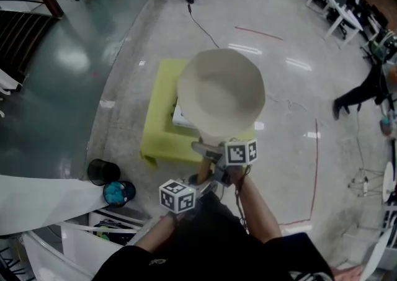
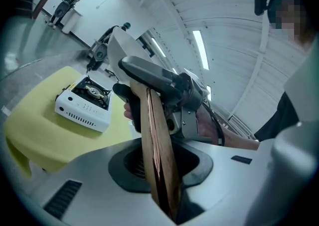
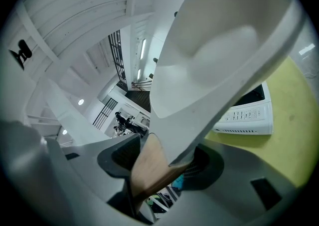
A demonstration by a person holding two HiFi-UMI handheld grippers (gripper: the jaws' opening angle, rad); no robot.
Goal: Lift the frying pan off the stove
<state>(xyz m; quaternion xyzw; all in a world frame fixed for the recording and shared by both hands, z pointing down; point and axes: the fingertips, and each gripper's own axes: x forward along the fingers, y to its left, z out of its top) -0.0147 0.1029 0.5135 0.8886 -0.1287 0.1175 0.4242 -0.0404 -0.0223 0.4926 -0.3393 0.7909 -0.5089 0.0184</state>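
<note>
**Pan in the air, both pairs of jaws on its handle**

Held up over the yellow surface (image 1: 160, 134): a white frying pan (image 1: 220, 90), bowl upward, covering most of the white stove (image 1: 180, 116) in the head view. Well apart from that stove, with open air between the two (plainest in the left gripper view, with the stove alone on the yellow surface, burner bare).

Gripped at the wooden handle (image 1: 205, 168) in two spots. Nearer the bowl, the right gripper (image 1: 217, 157): jaws closed part-way and pressed on the wood just where the pan's white neck joins it. Further toward the handle's free end, the left gripper (image 1: 200, 182): jaws likewise part-closed, clamped on the flat sides of the wood, seen edge-on between them in the left gripper view. Just beside each other on the handle, these two grippers, with the right one's dark grip and a hand showing beyond the left one's jaws.

Down on the grey floor (image 1: 124, 56), to the person's left: a black round container (image 1: 102, 171) and, just beside it, a round blue thing (image 1: 118, 193), both well away from the pan.
</note>
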